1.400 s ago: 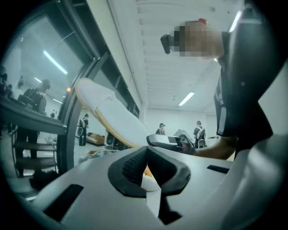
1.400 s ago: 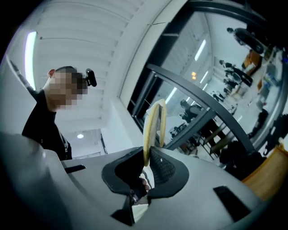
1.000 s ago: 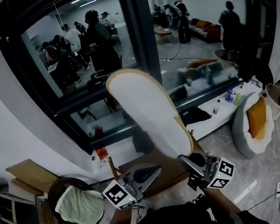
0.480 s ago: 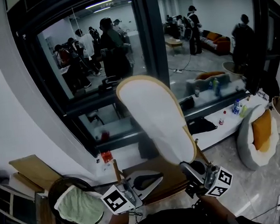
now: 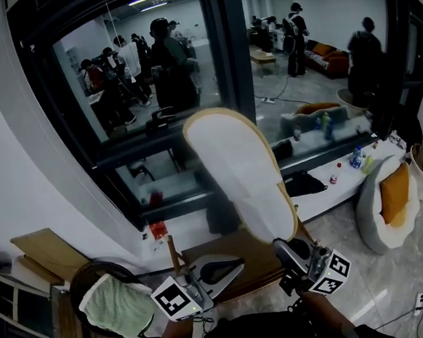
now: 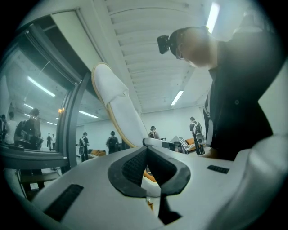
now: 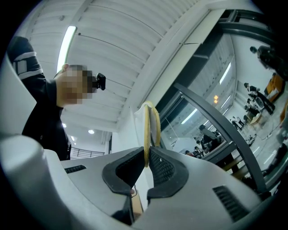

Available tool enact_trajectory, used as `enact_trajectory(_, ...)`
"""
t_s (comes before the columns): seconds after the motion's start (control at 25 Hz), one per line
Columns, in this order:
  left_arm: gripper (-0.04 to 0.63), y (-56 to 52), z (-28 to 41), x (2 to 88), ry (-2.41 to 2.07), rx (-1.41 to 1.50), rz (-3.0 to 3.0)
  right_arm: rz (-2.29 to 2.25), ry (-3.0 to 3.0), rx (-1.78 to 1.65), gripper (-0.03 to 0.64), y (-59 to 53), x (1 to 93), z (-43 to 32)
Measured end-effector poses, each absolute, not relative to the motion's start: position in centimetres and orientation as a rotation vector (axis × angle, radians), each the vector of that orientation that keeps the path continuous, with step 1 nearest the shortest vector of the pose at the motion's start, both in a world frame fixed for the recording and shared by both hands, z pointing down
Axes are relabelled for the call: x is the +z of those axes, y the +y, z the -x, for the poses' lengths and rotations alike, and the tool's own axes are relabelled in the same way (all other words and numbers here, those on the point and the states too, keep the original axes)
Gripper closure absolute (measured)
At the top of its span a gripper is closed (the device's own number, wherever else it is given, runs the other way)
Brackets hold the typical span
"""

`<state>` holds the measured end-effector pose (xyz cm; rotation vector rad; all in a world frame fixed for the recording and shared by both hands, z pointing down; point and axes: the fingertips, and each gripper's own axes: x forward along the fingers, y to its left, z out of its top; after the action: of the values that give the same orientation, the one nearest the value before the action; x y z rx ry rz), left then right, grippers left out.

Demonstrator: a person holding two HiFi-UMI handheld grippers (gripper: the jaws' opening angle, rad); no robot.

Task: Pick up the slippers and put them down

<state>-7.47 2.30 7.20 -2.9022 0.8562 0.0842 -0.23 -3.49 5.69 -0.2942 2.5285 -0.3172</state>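
One slipper (image 5: 238, 177) stands up in front of the window (image 5: 229, 68) in the head view. Its flat white side with a tan rim faces the camera, the toe end high against the window's middle post and the heel end low. The right gripper (image 5: 284, 245) holds the slipper by the heel end, below the window. The left gripper (image 5: 233, 263) sits near it on the left, apart from the slipper, above a brown wooden surface (image 5: 259, 266) under the window. Below the window's lower left corner, a pale green cloth (image 5: 117, 307) lies in a dark round basket (image 5: 82, 280). Low to the window's right stands a rounded grey chair (image 5: 367, 203) with an orange cushion (image 5: 392, 190). People stand beyond the glass.

Next, the left gripper view shows that claw's pads closed tip to tip with nothing between them. The slipper rises behind the pads, just right of the window frame. The person's dark sleeve fills the side away from the window.

Last, the right gripper view shows the pads pinched narrow on the slipper's tan edge. The slipper, seen edge-on, rises straight from the jaws, with the window to its right.
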Motion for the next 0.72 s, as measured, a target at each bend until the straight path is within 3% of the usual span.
enact_trajectory(0.72,0.584,0.4,6.6,14.2,0.871,0.081,3.135,0.461,2.520,-0.683,0.575,-7.0,14.4,-0.4)
